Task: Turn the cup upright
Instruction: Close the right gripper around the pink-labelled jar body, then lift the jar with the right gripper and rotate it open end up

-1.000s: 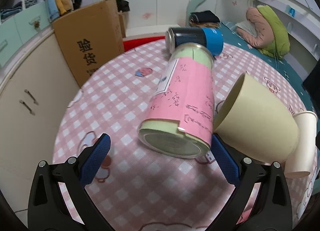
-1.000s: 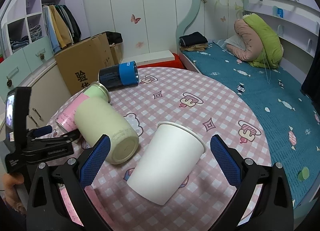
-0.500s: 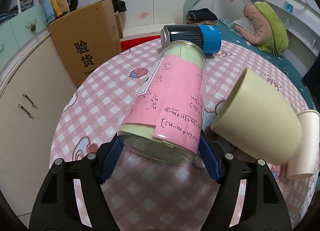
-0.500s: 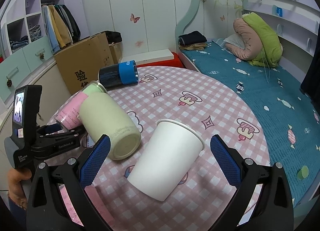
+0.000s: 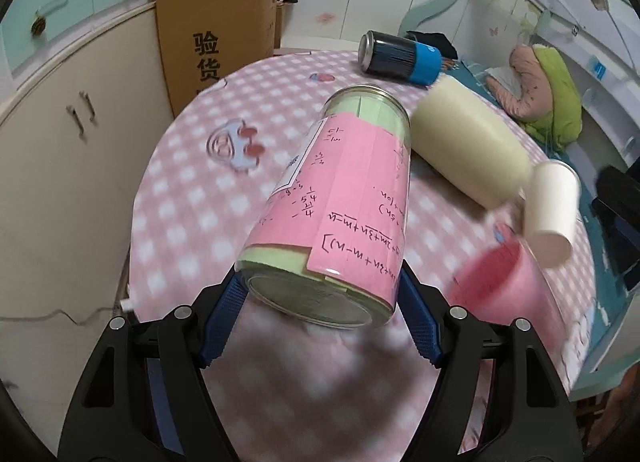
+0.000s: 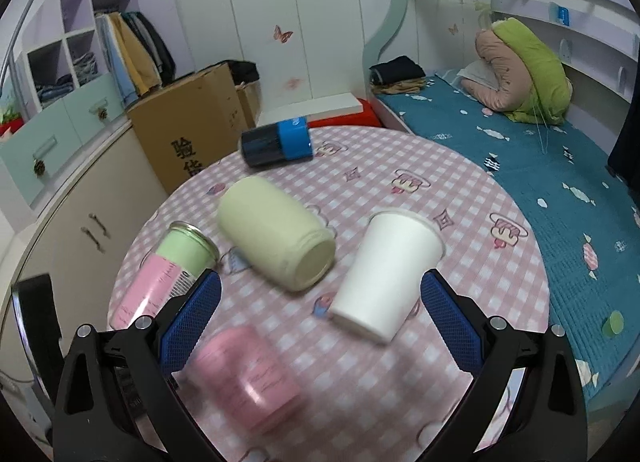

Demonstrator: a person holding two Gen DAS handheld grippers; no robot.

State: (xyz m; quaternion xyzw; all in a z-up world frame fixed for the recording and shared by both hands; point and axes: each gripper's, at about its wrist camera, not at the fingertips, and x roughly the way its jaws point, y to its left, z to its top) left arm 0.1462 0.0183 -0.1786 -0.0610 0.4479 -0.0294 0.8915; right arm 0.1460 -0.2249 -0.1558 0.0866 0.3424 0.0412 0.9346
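My left gripper (image 5: 320, 298) is shut on the base end of a glass jar wrapped in pink and green paper (image 5: 336, 201) and holds it tilted above the pink checked table (image 5: 192, 197). The jar also shows in the right wrist view (image 6: 160, 278), at the left. My right gripper (image 6: 320, 314) is open and empty, above the table. A white paper cup (image 6: 388, 270) lies on its side between its fingers, and a pink cup (image 6: 248, 378) is blurred in front of it.
A cream cup (image 6: 276, 234) and a black and blue can (image 6: 276, 143) lie on their sides on the table. A cardboard box (image 6: 188, 129) and cabinets stand at the left. A bed with a blue cover (image 6: 540, 165) lies at the right.
My left gripper closed on the jar and lifted its base end off the table. The right gripper pulled back and up, and a pink cup came into view.
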